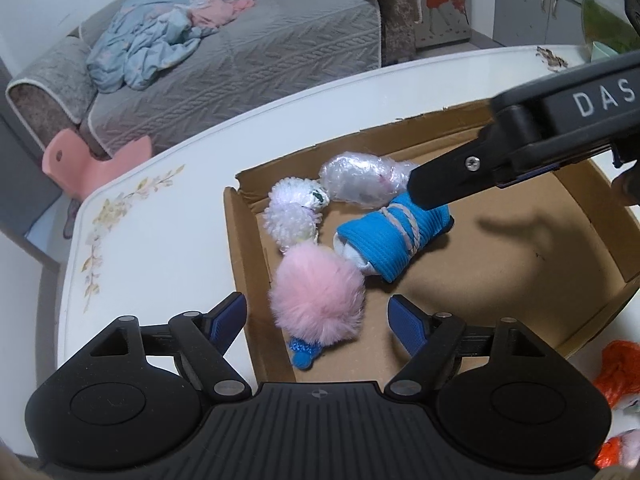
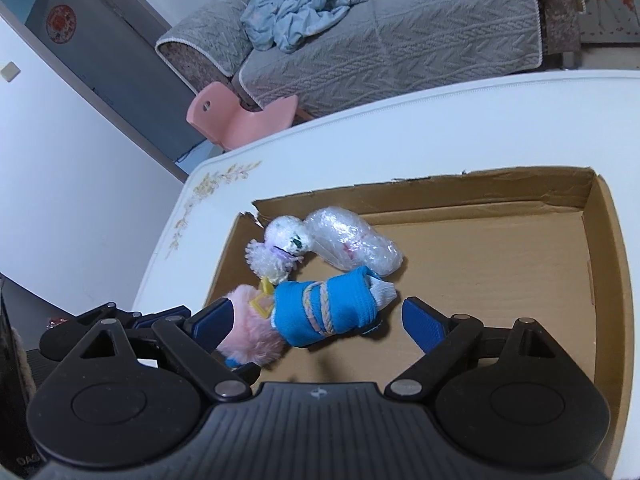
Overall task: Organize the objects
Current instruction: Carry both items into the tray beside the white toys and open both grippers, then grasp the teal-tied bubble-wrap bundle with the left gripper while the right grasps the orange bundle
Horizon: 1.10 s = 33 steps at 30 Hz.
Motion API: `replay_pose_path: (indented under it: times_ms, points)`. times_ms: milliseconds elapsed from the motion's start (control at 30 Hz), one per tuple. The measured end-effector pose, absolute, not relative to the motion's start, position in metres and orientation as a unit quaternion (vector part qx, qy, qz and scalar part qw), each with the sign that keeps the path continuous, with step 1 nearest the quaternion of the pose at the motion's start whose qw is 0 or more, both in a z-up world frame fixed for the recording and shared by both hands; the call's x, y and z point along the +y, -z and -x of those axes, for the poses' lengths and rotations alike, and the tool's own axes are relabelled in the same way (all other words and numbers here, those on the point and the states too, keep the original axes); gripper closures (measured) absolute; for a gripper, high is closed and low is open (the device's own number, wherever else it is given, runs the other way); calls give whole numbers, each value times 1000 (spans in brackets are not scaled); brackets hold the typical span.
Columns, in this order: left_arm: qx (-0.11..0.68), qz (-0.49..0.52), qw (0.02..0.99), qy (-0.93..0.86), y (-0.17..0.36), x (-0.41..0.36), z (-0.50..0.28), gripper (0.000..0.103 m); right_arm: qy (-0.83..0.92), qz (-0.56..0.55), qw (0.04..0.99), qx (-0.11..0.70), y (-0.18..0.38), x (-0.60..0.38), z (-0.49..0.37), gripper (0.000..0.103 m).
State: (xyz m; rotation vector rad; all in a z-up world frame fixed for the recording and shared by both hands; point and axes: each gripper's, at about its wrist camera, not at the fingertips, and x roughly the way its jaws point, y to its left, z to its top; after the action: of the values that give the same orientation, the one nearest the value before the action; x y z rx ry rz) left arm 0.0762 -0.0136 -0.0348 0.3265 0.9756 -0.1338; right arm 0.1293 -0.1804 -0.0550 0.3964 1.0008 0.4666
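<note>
My left tool (image 1: 316, 322) apart over pink pompom (image 1: 316, 290), my right tool (image 2: 316, 320) apart around blue roll (image 2: 328, 308), both in cardboard tray (image 2: 600, 248)

Pink pompom (image 2: 252, 340): in the right wrist view, partly hidden behind the left finger pad (image 2: 212, 320) and the blue sock roll (image 2: 324, 312).
Orange item (image 1: 618, 372): cut off by the right edge of the left wrist view; what it is cannot be told.
Right gripper arm (image 1: 560, 140): covers one end of the bubble-wrapped bundle (image 1: 364, 178) and the box's far wall; its lettering is cut off.
Glass vessel (image 1: 604, 20): top right corner, blurred and cropped.
</note>
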Motion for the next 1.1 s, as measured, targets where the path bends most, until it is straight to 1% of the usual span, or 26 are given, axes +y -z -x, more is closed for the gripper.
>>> replay_pose_path:
  times_ms: [367,500,600,767,900,967,1100]
  points:
    - [472,-128,871,52,24,-10,-66,19,-222,-170,835,474,52,-181,-124,12]
    - [483,-97,869,46,19,-9,-56,18,-228,-149,840,469,44,-183,-117,12]
    - [497,-67,864,41,14,-7,-48,18,-238,-124,850,453,35,-183,-110,12]
    - [514,-13,857,38,8,-1,-38,17,-265,-49,867,420,22,-177,-97,12]
    - [515,-14,856,36,6,-5,-27,17,-278,-33,864,419,17,-181,-84,12]
    - [518,-16,854,46,7,-10,-20,15,-276,-24,865,419,13,-188,-73,12]
    - [533,-40,843,66,14,-24,-5,15,-259,-7,865,430,7,-207,-49,11]
